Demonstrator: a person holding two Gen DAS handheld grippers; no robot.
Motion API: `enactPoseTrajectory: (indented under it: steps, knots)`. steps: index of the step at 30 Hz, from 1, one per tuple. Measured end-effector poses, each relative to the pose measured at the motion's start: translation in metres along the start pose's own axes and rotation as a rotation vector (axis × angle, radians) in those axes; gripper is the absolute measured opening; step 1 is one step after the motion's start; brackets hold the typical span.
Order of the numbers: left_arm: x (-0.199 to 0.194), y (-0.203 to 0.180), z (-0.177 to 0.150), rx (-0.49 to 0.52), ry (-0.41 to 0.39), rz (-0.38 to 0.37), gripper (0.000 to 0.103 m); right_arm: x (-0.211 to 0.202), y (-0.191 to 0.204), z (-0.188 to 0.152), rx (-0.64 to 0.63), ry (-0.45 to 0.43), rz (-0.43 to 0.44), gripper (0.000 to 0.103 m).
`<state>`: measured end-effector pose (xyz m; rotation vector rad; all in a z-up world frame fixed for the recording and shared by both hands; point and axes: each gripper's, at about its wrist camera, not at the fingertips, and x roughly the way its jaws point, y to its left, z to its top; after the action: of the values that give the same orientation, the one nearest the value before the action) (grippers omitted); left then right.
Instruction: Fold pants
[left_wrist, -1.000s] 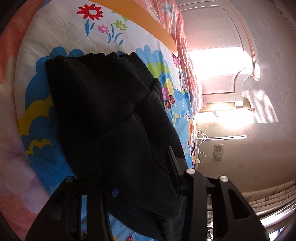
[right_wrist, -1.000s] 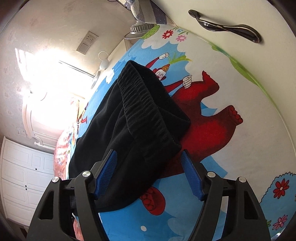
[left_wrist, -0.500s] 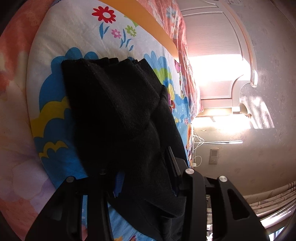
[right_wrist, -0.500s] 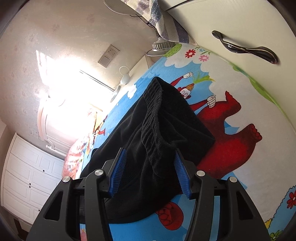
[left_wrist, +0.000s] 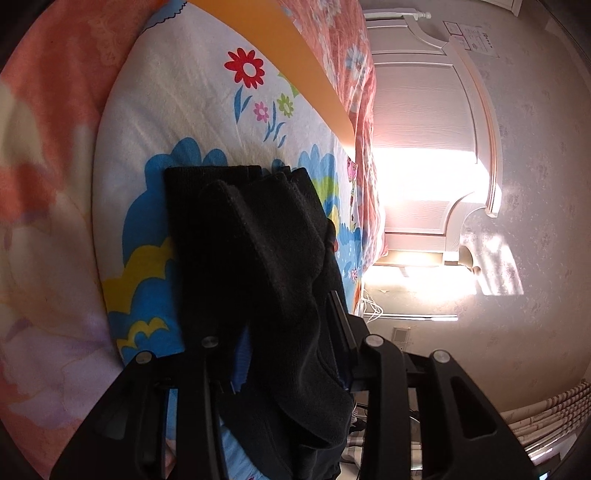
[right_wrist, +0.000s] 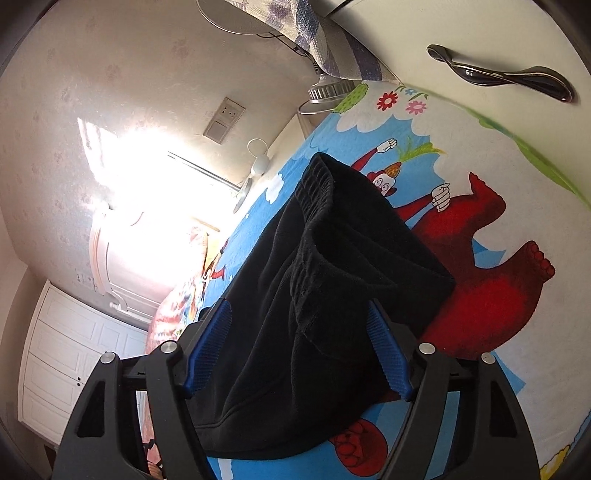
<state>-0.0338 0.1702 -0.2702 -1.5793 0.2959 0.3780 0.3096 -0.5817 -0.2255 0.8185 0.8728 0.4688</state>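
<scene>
The black pants (left_wrist: 240, 240) lie folded on the cartoon bedsheet (left_wrist: 207, 110), their thick folded end pointing away from me. My left gripper (left_wrist: 280, 332) is shut on a bunch of that black cloth, which drapes over its fingers and hides the tips. In the right wrist view the pants (right_wrist: 351, 240) show their elastic waistband (right_wrist: 317, 192) at the far end. My right gripper (right_wrist: 297, 310) straddles the cloth, jaws opening. Both blue pads (right_wrist: 207, 350) show, and the left one stands apart from the fabric.
A pink and orange quilt (left_wrist: 44, 147) borders the sheet on the left. Beyond the bed's edge stand a white door (left_wrist: 424, 129) and a sunlit wall with a socket (left_wrist: 400, 334). A cupboard handle (right_wrist: 498, 75), a fan (right_wrist: 325, 92) and a white wardrobe (right_wrist: 66, 350) surround the bed.
The left gripper shifted along the bed with the cloth in it, and the folded end now sits lower in its view. The right gripper's jaws narrowed on the waistband, then widened.
</scene>
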Motion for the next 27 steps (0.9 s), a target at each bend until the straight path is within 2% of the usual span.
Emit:
enactPoseTrajectory:
  steps: [2,3,6,9,11,14,16,20,23,27]
  knots:
    - [0.005,-0.008,0.002,0.033,0.012,0.025,0.035,0.000,0.002,0.003,-0.006,0.020,-0.048,0.056]
    - [0.008,-0.012,0.003,0.055,0.015,0.053,0.026,-0.001,0.004,0.004,-0.017,0.028,-0.069,0.050]
    - [0.014,-0.026,0.004,0.106,0.014,0.118,0.021,-0.008,0.012,0.007,-0.053,0.045,-0.113,0.036]
    - [0.013,-0.042,0.006,0.141,0.008,0.136,0.020,-0.007,0.018,0.009,-0.082,0.071,-0.146,0.032]
    - [0.012,-0.052,0.007,0.163,0.009,0.144,0.020,-0.001,0.021,0.011,-0.099,0.096,-0.170,0.032]
    - [0.012,-0.062,0.008,0.176,0.015,0.156,0.020,0.006,0.015,0.012,-0.063,0.118,-0.218,0.039]
    - [0.012,-0.063,0.009,0.180,0.017,0.163,0.020,0.005,0.009,0.010,-0.028,0.110,-0.201,0.044]
    - [0.014,-0.054,0.010,0.167,0.028,0.173,0.020,0.000,0.002,0.007,0.009,0.092,-0.162,0.063]
    - [0.011,-0.043,0.008,0.152,0.038,0.166,0.020,0.000,-0.011,0.001,0.087,0.117,-0.121,0.064]
    - [0.009,-0.029,0.003,0.131,0.060,0.146,0.022,0.000,-0.011,-0.004,0.054,0.096,-0.091,0.064]
